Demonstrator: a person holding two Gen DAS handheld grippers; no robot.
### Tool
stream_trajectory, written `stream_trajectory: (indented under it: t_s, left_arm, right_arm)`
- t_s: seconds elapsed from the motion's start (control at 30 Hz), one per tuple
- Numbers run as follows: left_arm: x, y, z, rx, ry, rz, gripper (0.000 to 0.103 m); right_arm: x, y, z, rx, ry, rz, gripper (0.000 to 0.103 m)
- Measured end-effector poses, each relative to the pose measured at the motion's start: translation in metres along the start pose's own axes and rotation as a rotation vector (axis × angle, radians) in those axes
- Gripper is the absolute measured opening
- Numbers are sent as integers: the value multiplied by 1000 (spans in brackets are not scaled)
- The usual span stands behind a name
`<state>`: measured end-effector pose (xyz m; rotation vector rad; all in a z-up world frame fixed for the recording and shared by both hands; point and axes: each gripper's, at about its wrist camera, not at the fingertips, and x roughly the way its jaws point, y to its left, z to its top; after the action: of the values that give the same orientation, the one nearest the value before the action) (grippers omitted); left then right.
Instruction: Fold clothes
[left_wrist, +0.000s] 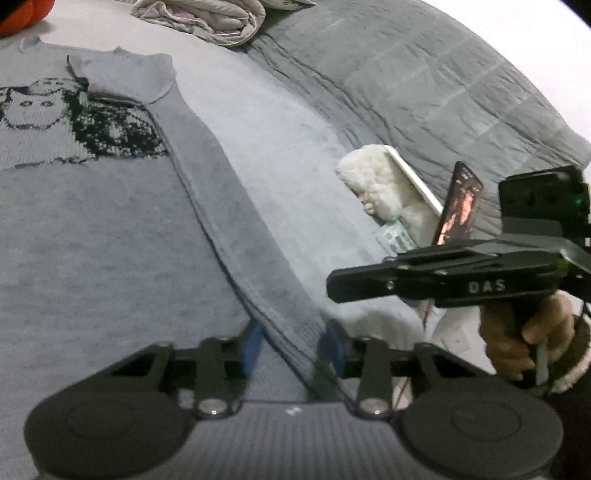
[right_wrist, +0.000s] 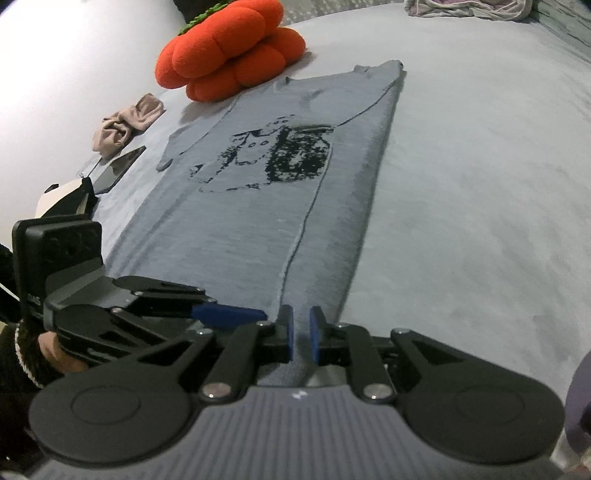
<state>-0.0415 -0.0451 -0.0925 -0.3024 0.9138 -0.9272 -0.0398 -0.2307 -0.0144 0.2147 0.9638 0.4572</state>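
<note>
A grey-blue t-shirt (left_wrist: 110, 229) (right_wrist: 251, 206) with a black print lies flat on the bed, both sides folded inward. My left gripper (left_wrist: 292, 347) is open at the near hem, and its blue fingers (left_wrist: 253, 347) straddle the folded right strip. My right gripper (right_wrist: 301, 336) (left_wrist: 332, 286) sits at the same hem. Its blue pads (right_wrist: 314, 334) are a narrow gap apart, with shirt fabric between them. From the right wrist view, the left gripper (right_wrist: 258, 314) comes in from the left, right beside the right one. A hand (left_wrist: 524, 332) holds the right gripper's grip.
An orange pumpkin cushion (right_wrist: 229, 48) sits past the collar. A beige cloth (right_wrist: 129, 118) and a phone (right_wrist: 118, 168) lie left of the shirt. A fluffy white item (left_wrist: 380, 184), a second phone (left_wrist: 460, 203), a grey quilt (left_wrist: 424, 81) and crumpled clothes (left_wrist: 199, 16) lie to the right.
</note>
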Motion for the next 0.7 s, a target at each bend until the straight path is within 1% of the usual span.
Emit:
stream_trajectory:
  t_s: [0.03, 0.07, 0.17, 0.27, 0.37, 0.47, 0.53, 0.6, 0.63, 0.67, 0.7]
  left_arm:
    - [0, -1, 0, 4, -7, 8, 3]
    - [0, -3, 0, 9, -14, 16, 3]
    - [-15, -10, 0, 53, -69, -4, 3]
    - [-26, -11, 2, 66, -90, 2, 3]
    - [-30, 0, -3, 54, -64, 42, 4]
    - [-21, 7, -7, 44, -20, 93, 5]
    - [-24, 5, -9, 54, -22, 89, 8]
    - [-31, 3, -9, 81, -36, 95, 18]
    - [-34, 2, -8, 95, -47, 100, 21]
    - [-37, 3, -7, 97, -58, 111, 28]
    - [-40, 4, -6, 97, -68, 123, 32]
  right_arm:
    - [0, 0, 0, 0, 0, -1, 15]
    - [0, 0, -1, -1, -1, -3, 15]
    - [-3, 0, -2, -2, -8, -2, 15]
    - [-6, -1, -2, 2, -21, 3, 15]
    - [-6, 0, -2, 1, -26, 10, 15]
    - [0, 3, -1, -9, -17, 16, 15]
    - [5, 8, 0, -23, -9, 22, 15]
    - [10, 13, 2, -41, 1, 29, 15]
    - [14, 15, 2, -51, 10, 33, 15]
    - [17, 17, 2, -60, 19, 37, 15]
    - [21, 20, 2, -70, 29, 40, 15]
